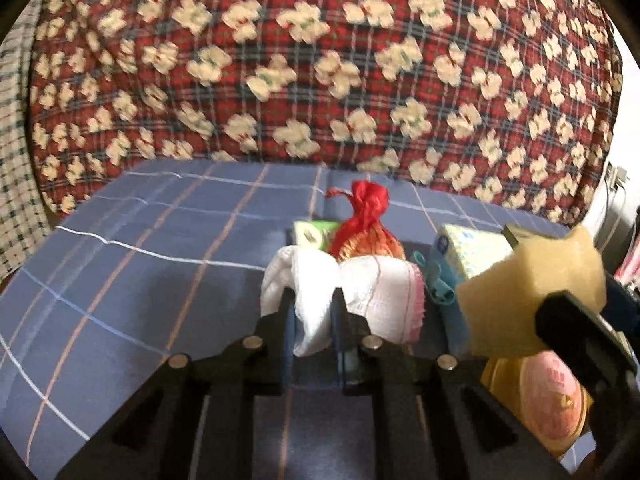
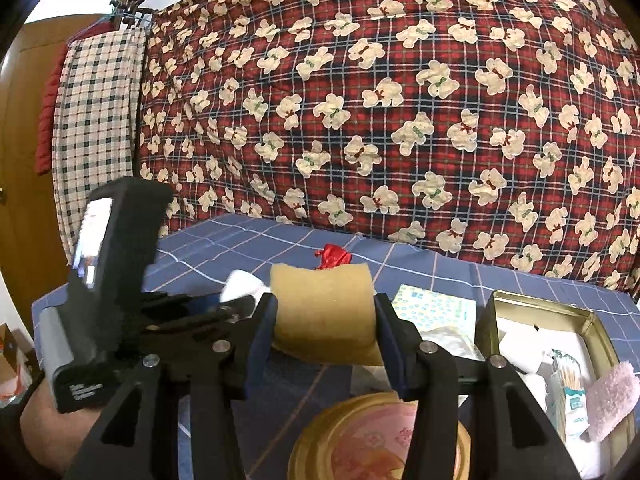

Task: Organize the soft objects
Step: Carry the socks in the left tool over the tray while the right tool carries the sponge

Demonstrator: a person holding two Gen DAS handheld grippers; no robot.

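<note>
From the left wrist view, the left hand-held gripper (image 1: 313, 312) is nearly closed, its two dark fingers (image 1: 286, 316) pinching a fold of the white cloth (image 1: 320, 280) just above the blue checked bedsheet (image 1: 140, 260). The cloth looks light and limp; it bunches over the fingers and droops between them, so a hold on a gathered fold like this one seems safer than on a loose edge, which would likely slip out. Behind it stand a red drawstring pouch (image 1: 366, 216), a green packet (image 1: 310, 234) and a pale patterned tissue pack (image 1: 470, 250), with a teal clip (image 1: 438, 284) just beside the cloth. At the right edge the yellow sponge (image 1: 532, 292) hangs in the other tool, above a round gold tin lid (image 1: 536, 396).

From the right wrist view, the right hand-held gripper (image 2: 325, 322) stands moderately open, clamped on the sponge (image 2: 324, 312) across its width. The sponge bows slightly between the fingers (image 2: 386, 328), so I judge it soft, springy and very light; a gentle squeeze at its middle should keep it. It sits in the air over the gold lid (image 2: 344, 432), with an open gold tin (image 2: 600, 332) to the right already holding a pink fluffy cloth (image 2: 612, 400) and a pack of cotton swabs (image 2: 568, 396). The bear-print quilt (image 2: 400, 100) fills the background.
</note>
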